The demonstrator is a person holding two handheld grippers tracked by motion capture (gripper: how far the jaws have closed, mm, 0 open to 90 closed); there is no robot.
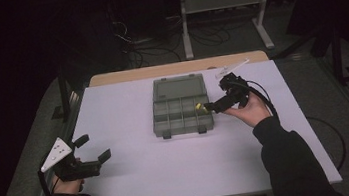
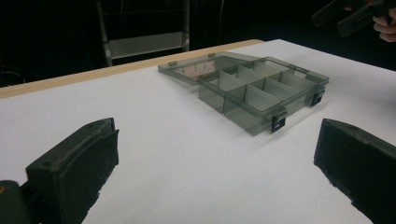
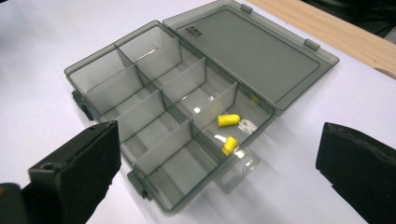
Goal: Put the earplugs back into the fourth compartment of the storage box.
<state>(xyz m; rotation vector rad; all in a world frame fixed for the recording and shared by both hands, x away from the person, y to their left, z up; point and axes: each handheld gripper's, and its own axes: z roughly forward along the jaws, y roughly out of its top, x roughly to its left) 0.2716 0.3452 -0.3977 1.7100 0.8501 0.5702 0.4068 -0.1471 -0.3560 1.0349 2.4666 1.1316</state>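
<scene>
On the white table (image 1: 136, 173) in the high view, a smoky grey box (image 1: 181, 106) lies open near the middle, its lid (image 1: 179, 87) folded flat toward the far edge and its two latches facing the person. Dividers split the tray into small compartments. A yellow plug (image 1: 197, 106) shows at the tray's right side, just beside the tip of the right gripper (image 1: 210, 107), which hangs over that edge, jaws apart and holding nothing. The left gripper (image 1: 93, 148) sits well apart at the table's near left corner, jaws spread wide and empty.

From the left gripper view, the box (image 2: 261, 91) stands ahead and to the right, long side running away at a slant, lid (image 2: 196, 70) flat behind it. Compartments seen from here look bare. Both black jaws stand far apart with only tabletop between them. The right gripper (image 2: 348, 16) shows at the top right corner.

Over the box in the right gripper view, two yellow plugs lie in compartments along one end, next to the clear hang tab (image 3: 238, 170). One plug (image 3: 229, 120) lies on its side, long axis roughly across the picture. The other (image 3: 229, 145) lies tilted, long axis running from lower left to upper right. Remaining compartments look empty. Jaws stand wide apart at either side, touching nothing.
</scene>
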